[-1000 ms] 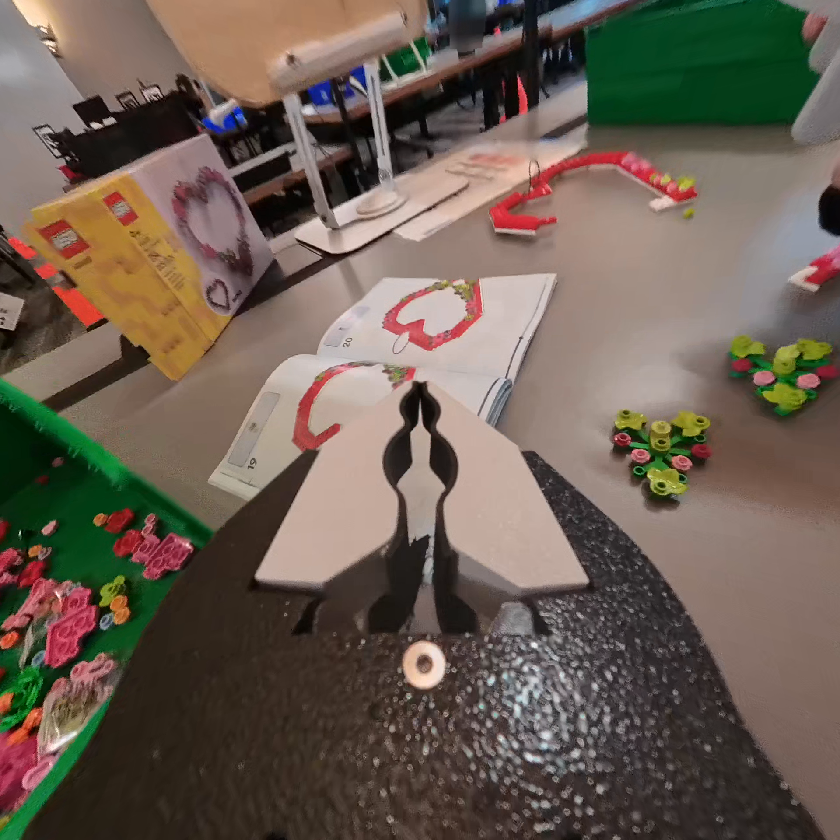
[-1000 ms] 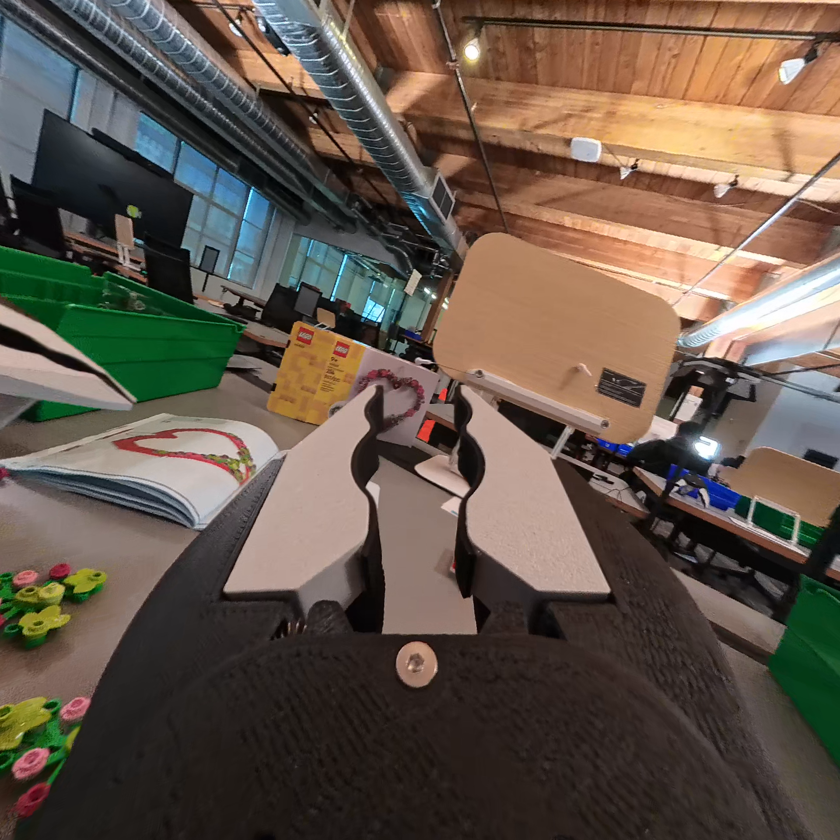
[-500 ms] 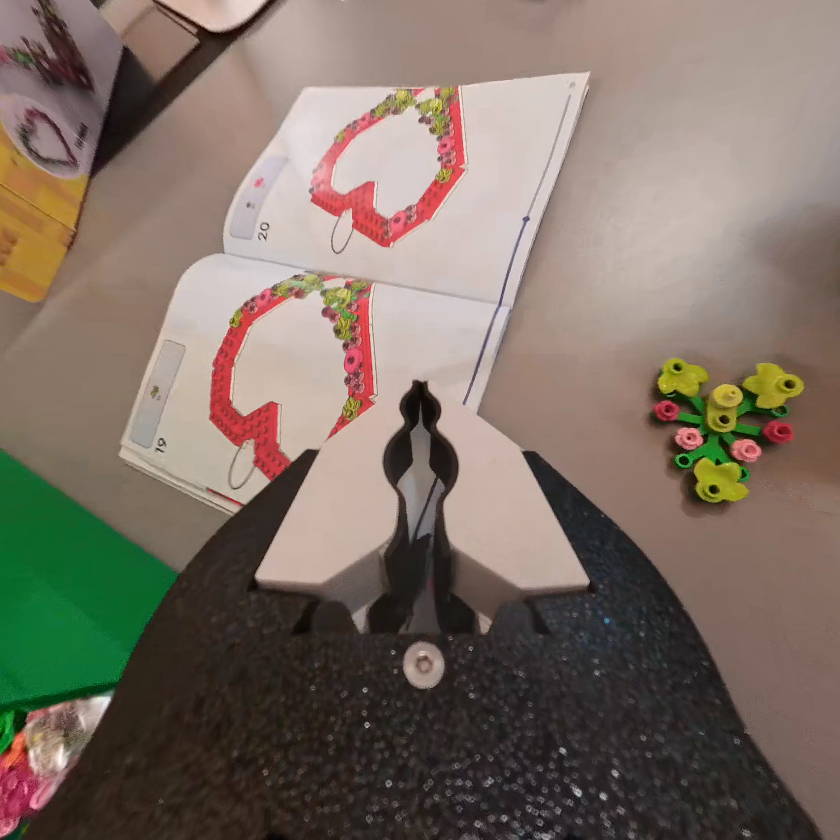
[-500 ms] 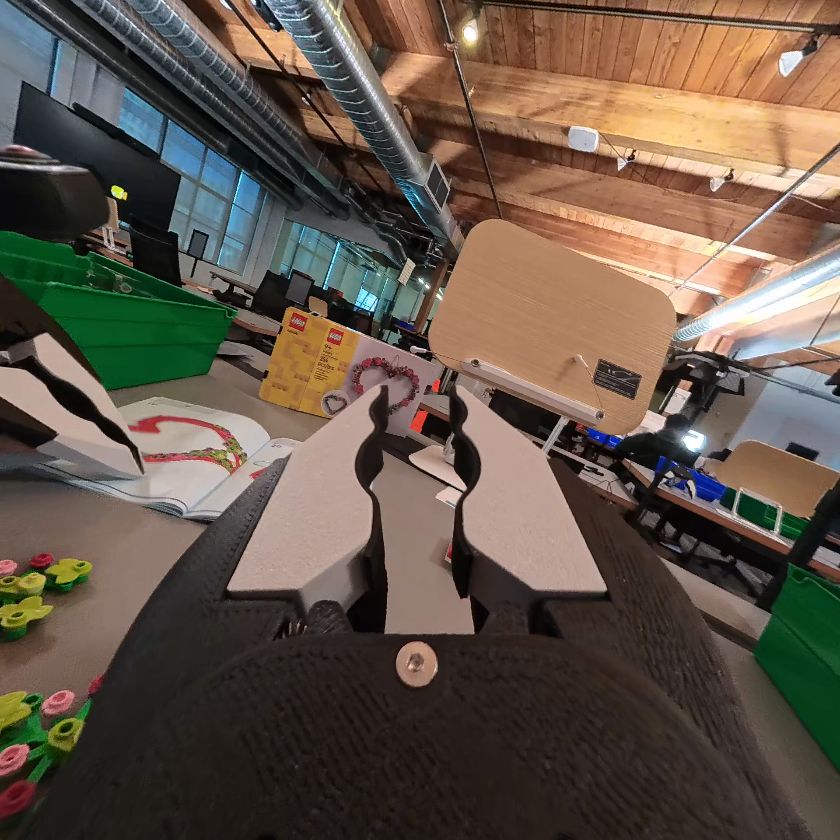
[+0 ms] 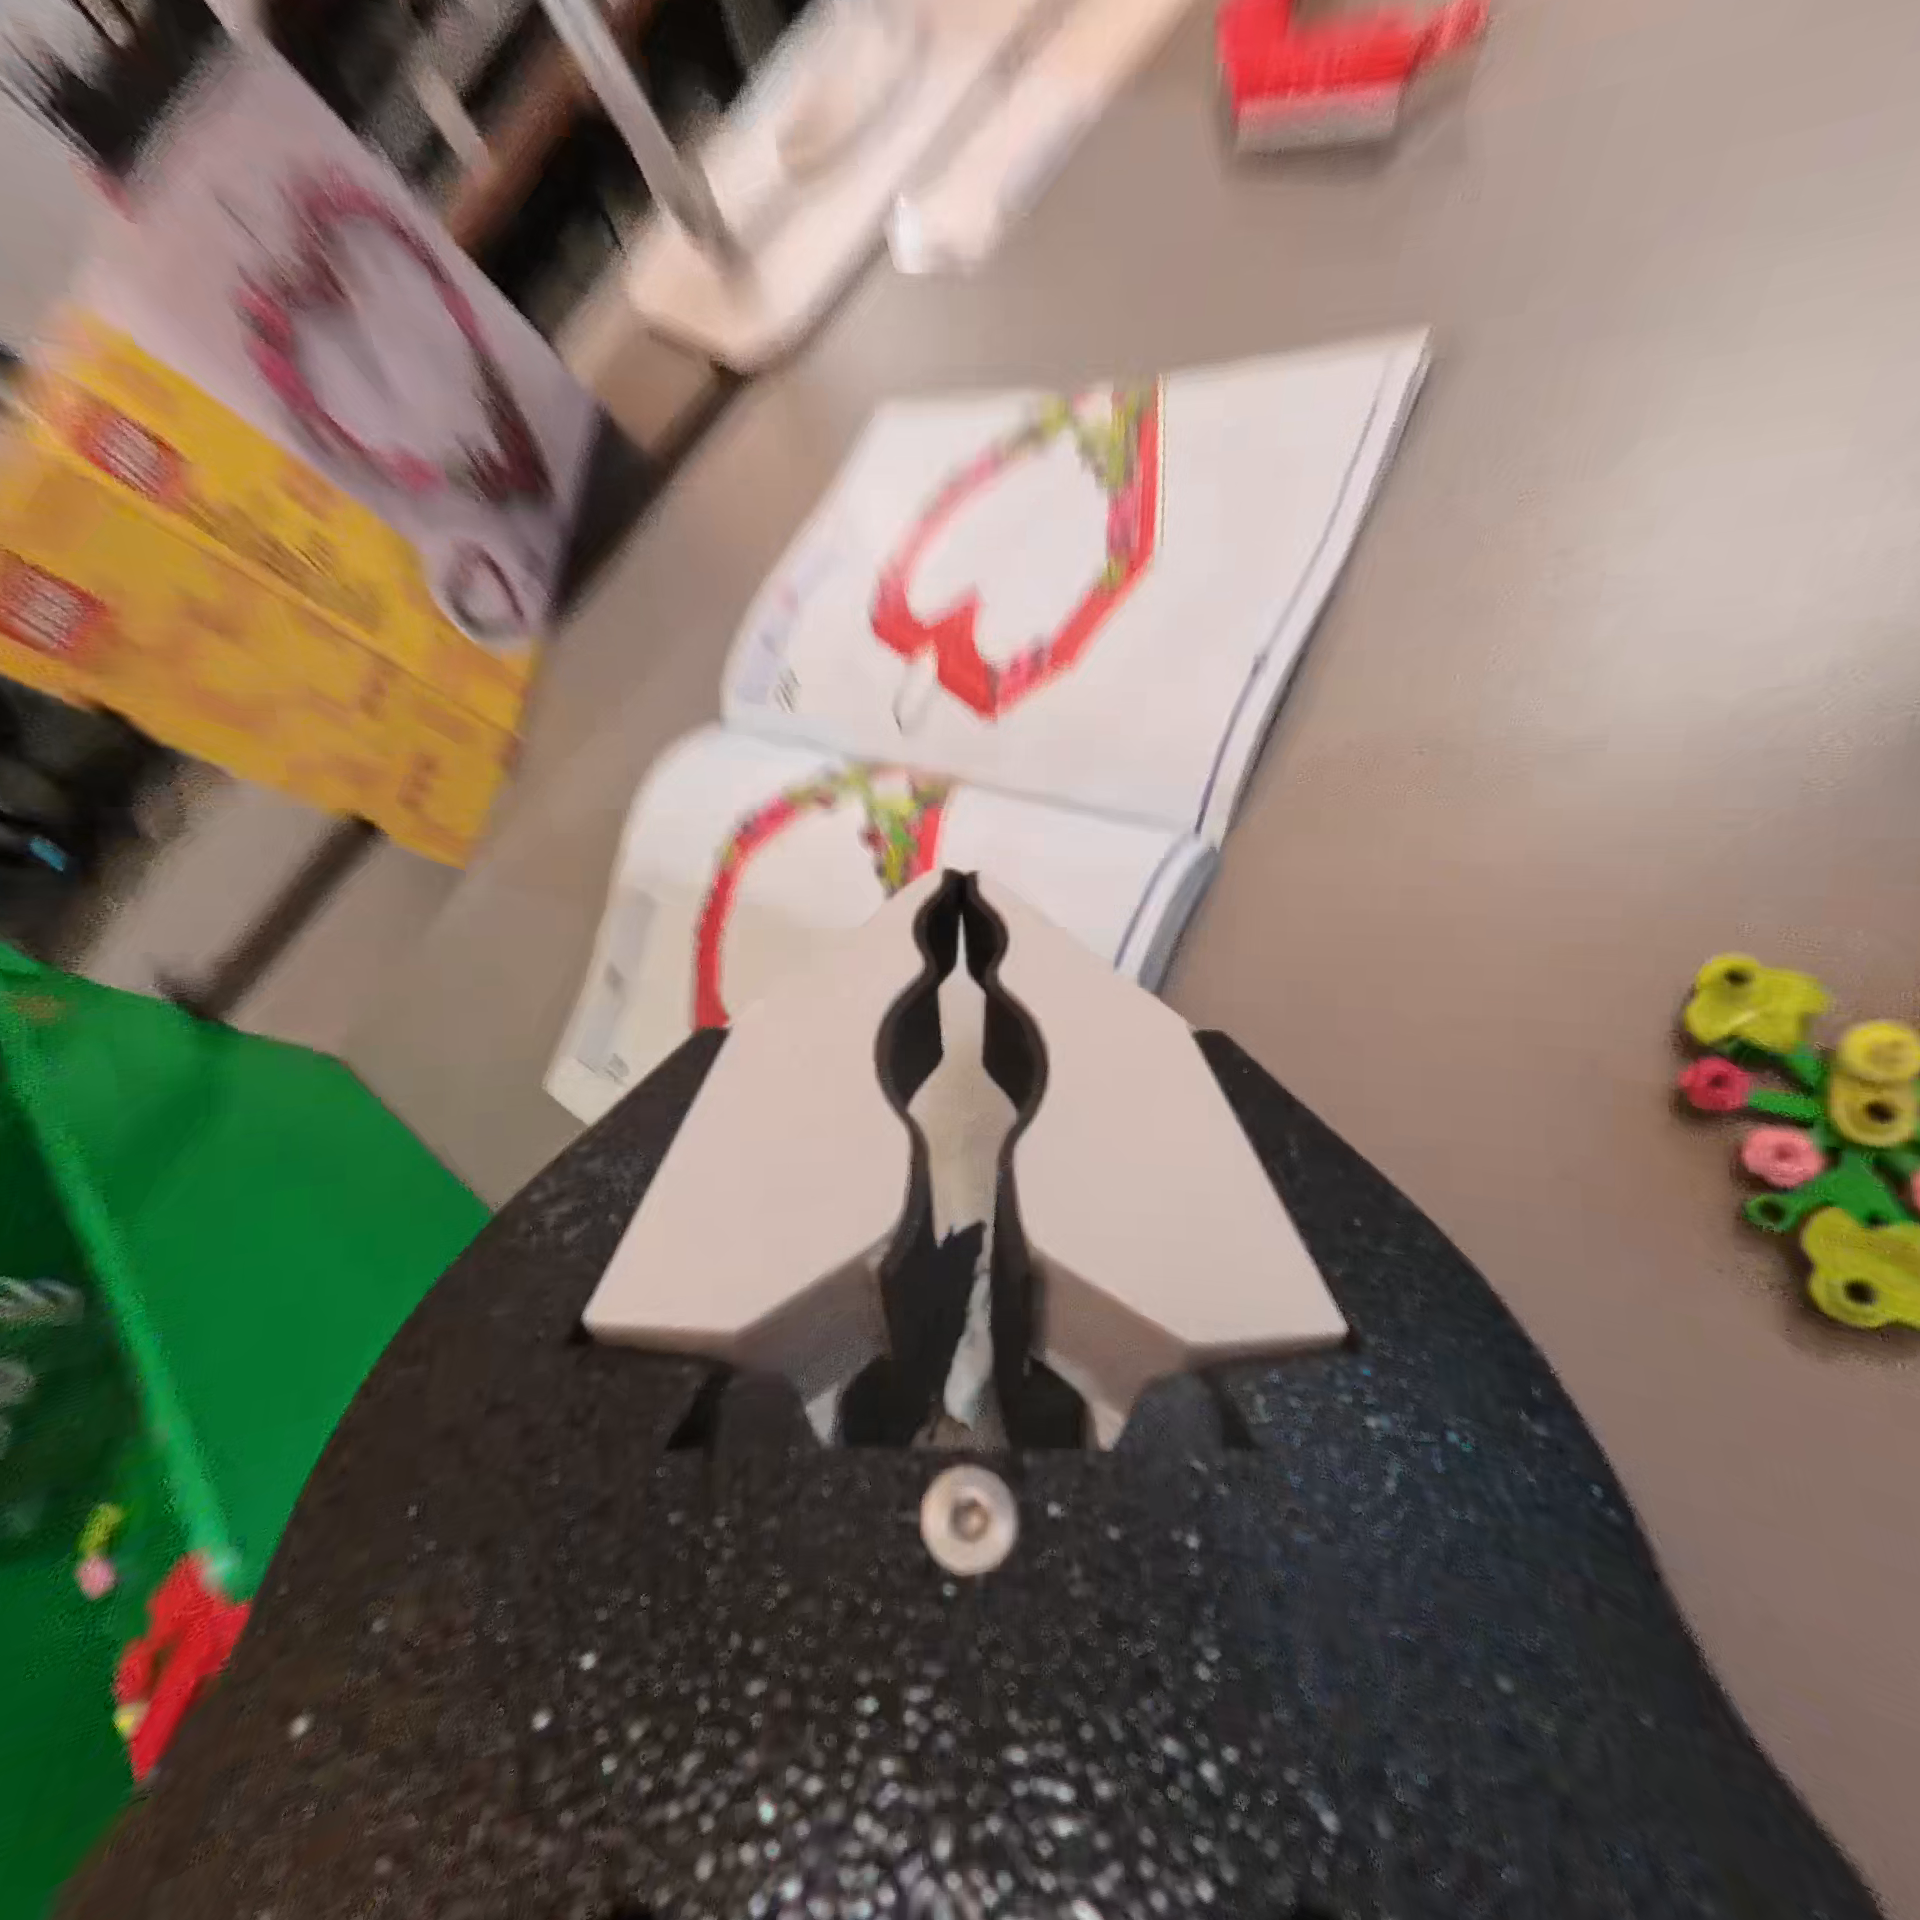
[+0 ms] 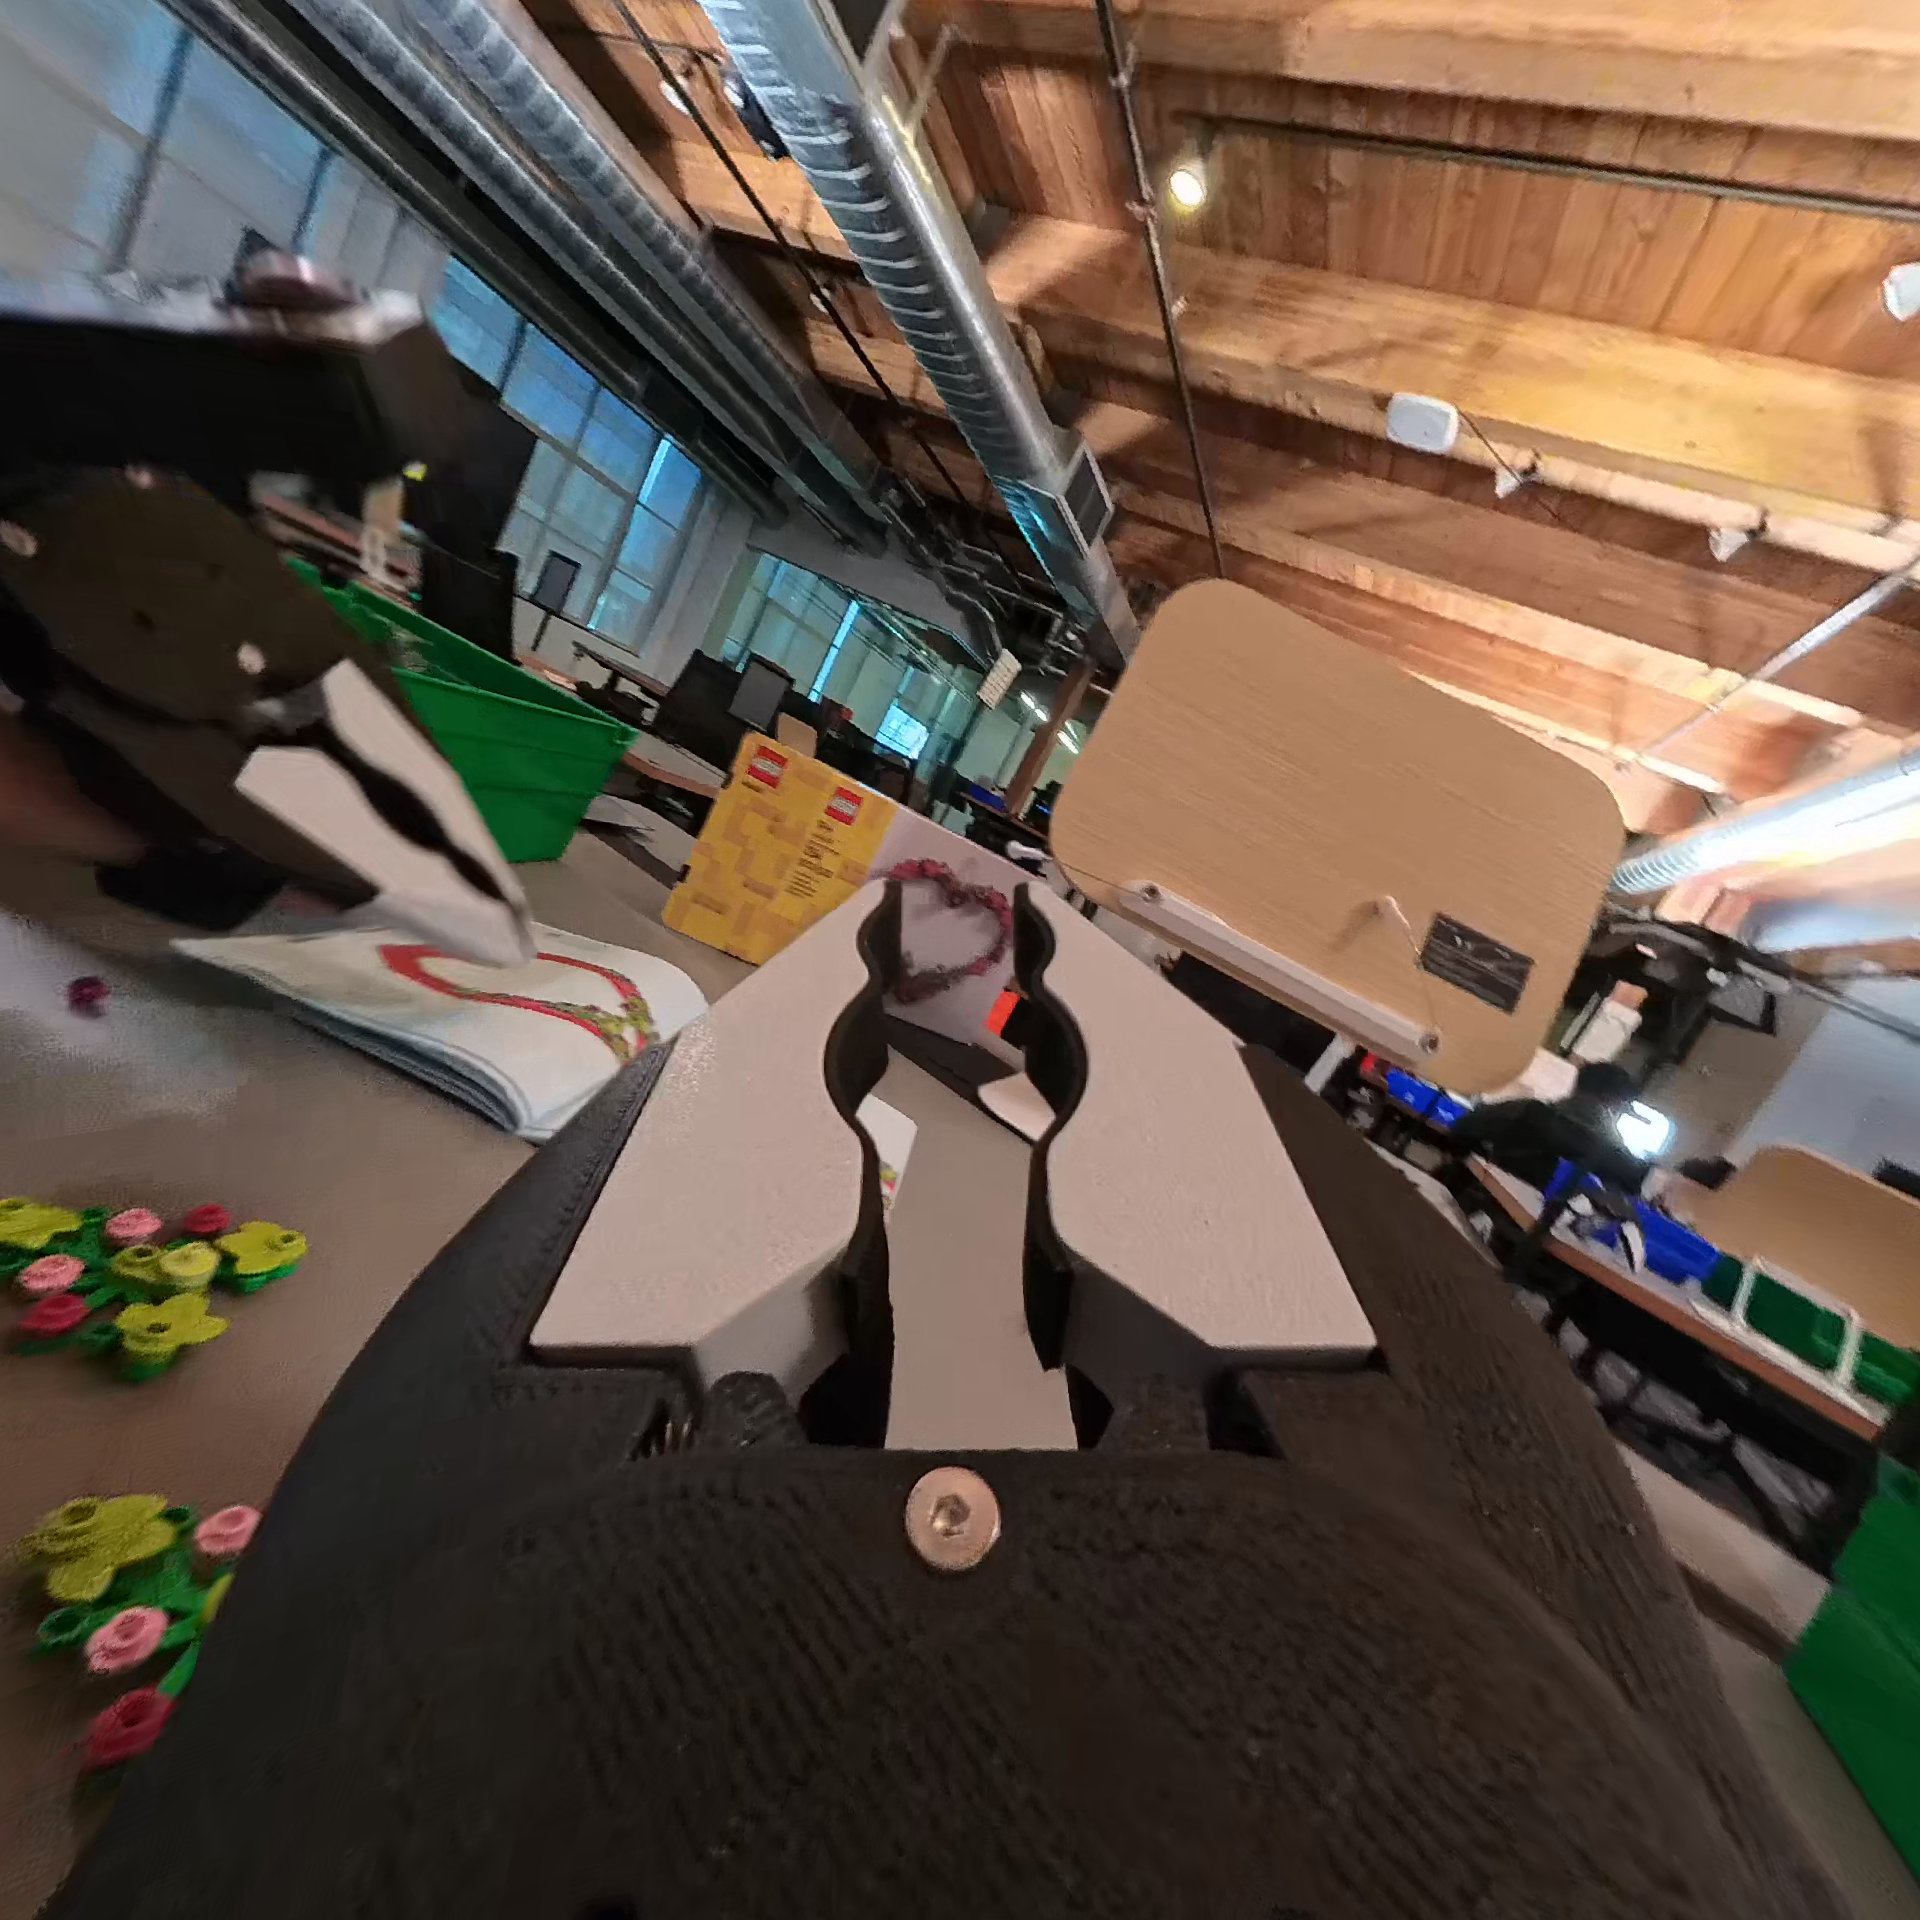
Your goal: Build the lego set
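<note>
My left gripper (image 5: 966, 883) is shut and empty, its tips over the near page of the open instruction booklet (image 5: 1049, 644). In the right wrist view the left gripper (image 6: 509, 940) points down with its tips at the booklet (image 6: 499, 1003); I cannot tell whether they touch the page. My right gripper (image 6: 951, 899) is open and empty, held above the table and aimed at the room. Two green flower clusters (image 6: 135, 1273) (image 6: 104, 1579) with yellow and pink blooms lie left of it. One cluster (image 5: 1829, 1132) shows right of the left gripper. A red frame piece (image 5: 1340, 62) lies far back.
A yellow set box (image 5: 260, 520) (image 6: 790, 862) stands behind the booklet. A green parts bin (image 5: 156, 1195) sits at my near left, also seen in the right wrist view (image 6: 509, 748). A wooden board on a white stand (image 6: 1330, 831) rises at the back. Another green bin (image 6: 1860, 1662) is at the right. Spacing between my two grippers at the tips: around 20 cm.
The left gripper has tilted up from looking straight down at the booklet and still hangs over its near page, shut. The right gripper has rolled a little and stays open.
</note>
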Demonstrator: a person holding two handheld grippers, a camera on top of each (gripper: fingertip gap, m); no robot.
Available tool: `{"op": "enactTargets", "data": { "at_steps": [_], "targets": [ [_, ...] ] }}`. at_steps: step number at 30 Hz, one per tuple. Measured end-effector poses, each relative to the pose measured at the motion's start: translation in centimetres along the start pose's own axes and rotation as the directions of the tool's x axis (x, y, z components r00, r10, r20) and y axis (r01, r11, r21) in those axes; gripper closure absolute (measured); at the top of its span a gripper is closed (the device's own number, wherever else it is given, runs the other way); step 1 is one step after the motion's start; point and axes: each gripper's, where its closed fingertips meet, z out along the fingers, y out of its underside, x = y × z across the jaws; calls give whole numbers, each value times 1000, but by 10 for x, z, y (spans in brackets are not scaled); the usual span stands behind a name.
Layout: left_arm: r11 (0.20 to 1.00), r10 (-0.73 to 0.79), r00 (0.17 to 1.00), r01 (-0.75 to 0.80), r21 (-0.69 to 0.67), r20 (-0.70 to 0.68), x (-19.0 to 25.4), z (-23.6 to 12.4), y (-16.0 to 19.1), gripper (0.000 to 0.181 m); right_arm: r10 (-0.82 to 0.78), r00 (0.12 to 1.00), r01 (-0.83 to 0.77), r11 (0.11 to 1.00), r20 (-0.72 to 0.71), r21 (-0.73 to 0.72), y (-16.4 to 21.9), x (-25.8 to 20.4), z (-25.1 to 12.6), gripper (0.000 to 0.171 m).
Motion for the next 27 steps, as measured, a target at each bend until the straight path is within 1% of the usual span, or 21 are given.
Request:
{"op": "enactTargets", "data": {
  "at_steps": [1,3,6,8,11,13,14,18,20,24,27],
  "targets": [
    [995,22,999,-26,95,46,-4,-8,-15,181,-16,1000,15,1000,24,14,-3,-6,0,153],
    [965,43,992,-72,252,119,-9,-25,-39,181,-55,996,53,998,67,33,-7,-17,-1,155],
    [892,-4,989,-64,448,149,-9,-44,-55,181,-112,988,109,993,103,36,-8,-29,-1,158],
    [833,-59,991,-18,553,120,-10,-56,-60,181,-130,986,128,991,99,31,-6,-29,-1,159],
    [709,-148,989,87,700,28,-12,-77,-70,181,-130,989,129,991,69,19,-5,-21,-1,161],
    [650,-197,980,141,747,-14,-16,-85,-73,181,-124,991,124,992,52,8,-3,-16,-1,161],
    [632,-210,978,142,762,-8,-19,-89,-74,181,-121,991,121,993,47,4,-2,-15,-1,161],
    [579,-269,959,83,811,93,-39,-109,-73,181,-112,993,112,994,34,-7,1,-11,-1,161],
    [565,-289,949,63,823,125,-46,-117,-72,181,-112,993,113,994,30,-11,2,-9,-1,161],
    [575,-289,935,-3,818,206,-53,-124,-72,181,-108,994,108,994,32,-15,3,-9,0,161],
    [564,-315,921,-12,826,229,-61,-132,-72,181,-98,994,98,995,38,-4,1,-11,0,160]
  ]
}}
